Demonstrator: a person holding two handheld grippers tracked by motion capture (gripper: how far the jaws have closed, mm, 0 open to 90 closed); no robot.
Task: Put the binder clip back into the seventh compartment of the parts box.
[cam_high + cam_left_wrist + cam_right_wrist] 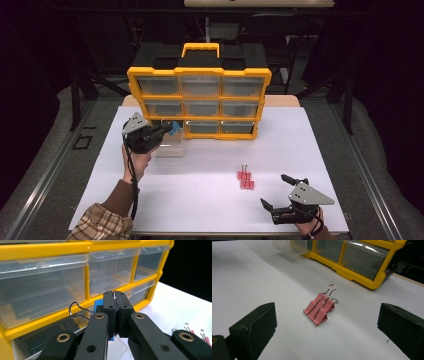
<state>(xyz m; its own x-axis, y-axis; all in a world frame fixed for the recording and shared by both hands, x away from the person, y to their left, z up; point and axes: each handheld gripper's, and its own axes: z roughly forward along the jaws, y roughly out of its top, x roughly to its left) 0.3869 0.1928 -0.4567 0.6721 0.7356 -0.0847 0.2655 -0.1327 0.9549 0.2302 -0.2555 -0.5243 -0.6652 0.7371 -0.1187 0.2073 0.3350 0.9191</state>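
Observation:
My left gripper (167, 129) is shut on a blue binder clip (174, 128), held just in front of the lower left drawers of the yellow organizer (199, 73). In the left gripper view the jaws (115, 297) press together on one wire handle of the blue clip (98, 306), and its other wire loop (75, 310) sticks out to the left. A small cluster of pink binder clips (245, 180) lies on the white table. My right gripper (273, 190) rests near the front right edge, open and empty. Its jaws (327, 323) stand wide apart with the pink clips (319, 309) beyond them.
A clear drawer (168, 147) stands pulled out on the table (210, 210) below my left gripper, beside the organizer's empty bottom left slot. The organizer has three rows of clear drawers (45, 287) and a yellow carry handle (200, 48). Dark floor surrounds the table.

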